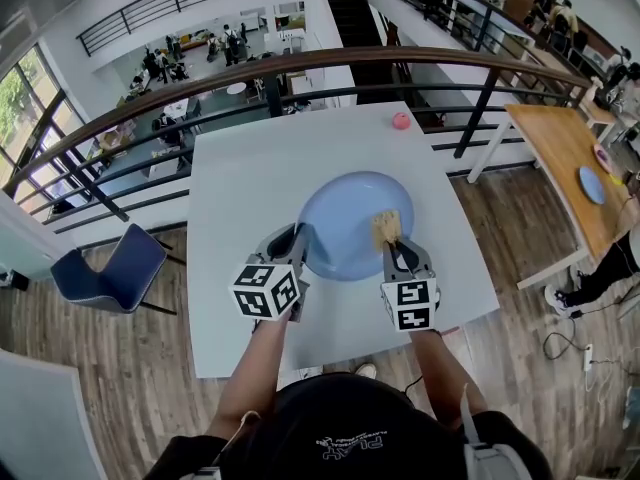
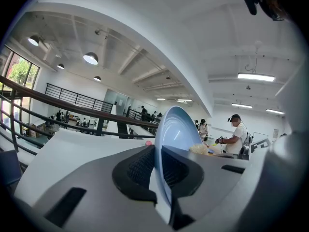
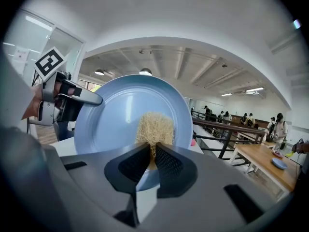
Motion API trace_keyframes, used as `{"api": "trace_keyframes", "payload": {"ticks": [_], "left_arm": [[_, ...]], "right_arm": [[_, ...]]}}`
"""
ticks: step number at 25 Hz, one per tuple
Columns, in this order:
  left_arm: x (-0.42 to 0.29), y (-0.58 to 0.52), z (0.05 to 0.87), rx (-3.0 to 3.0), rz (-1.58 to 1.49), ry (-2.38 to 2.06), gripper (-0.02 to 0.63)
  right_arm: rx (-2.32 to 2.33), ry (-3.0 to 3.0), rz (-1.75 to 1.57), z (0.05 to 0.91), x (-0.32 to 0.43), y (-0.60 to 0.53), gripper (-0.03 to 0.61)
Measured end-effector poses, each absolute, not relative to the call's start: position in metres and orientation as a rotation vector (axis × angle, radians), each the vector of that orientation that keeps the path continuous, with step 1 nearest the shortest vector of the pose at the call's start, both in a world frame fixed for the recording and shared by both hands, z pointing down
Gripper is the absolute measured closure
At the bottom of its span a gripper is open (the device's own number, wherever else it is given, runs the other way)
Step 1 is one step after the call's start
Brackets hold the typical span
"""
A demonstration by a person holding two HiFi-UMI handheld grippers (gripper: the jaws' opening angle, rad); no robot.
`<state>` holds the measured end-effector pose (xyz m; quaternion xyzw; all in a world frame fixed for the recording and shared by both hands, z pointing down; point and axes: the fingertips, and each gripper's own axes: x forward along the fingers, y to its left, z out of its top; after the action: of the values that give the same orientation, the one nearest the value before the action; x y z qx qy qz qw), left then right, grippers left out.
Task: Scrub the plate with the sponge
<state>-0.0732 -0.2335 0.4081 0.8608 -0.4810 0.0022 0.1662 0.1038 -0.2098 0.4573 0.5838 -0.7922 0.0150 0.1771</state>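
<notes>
Plate, round, smooth, pale blue, touches a fibrous straw-coloured sponge.

1. Near-left rim of the plate: lost between the jaws of the left gripper.
2. Lower end of the sponge, at the plate's near-right side: buried between the jaws of the right gripper.
3. Small pink thing beyond the plate on the desk: too small to name.
4. Figures far beyond the plate, past the railing: too small to tell apart.
</notes>
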Motion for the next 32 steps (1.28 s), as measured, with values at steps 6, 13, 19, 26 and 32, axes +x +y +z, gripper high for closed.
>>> {"api": "trace_keyframes", "payload": {"ticks": [6,13,19,26,32], "left_arm": [[-0.074,-0.233,0.413,2.438,0.015,-1.368,0.586],[-0.075,-0.233,0.42,2.428,0.048,-1.382,0.586],[-0.076,-0.233,0.431,2.405,0.067,-1.369,0.586],[-0.08,-0.23,0.457,2.351,0.101,-1.352,0.587],[-0.08,-0.22,0.493,2.275,0.144,-1.329,0.586]], "right_arm": [[1.684,-2.219,0.023,0.457,0.116,-0.214,0.534],[1.659,-2.29,-0.007,0.444,0.101,-0.205,0.534],[1.649,-2.331,-0.017,0.436,0.09,-0.2,0.534],[1.645,-2.329,0.013,0.446,0.088,-0.197,0.534],[1.626,-2.312,0.077,0.469,0.091,-0.191,0.534]]}}
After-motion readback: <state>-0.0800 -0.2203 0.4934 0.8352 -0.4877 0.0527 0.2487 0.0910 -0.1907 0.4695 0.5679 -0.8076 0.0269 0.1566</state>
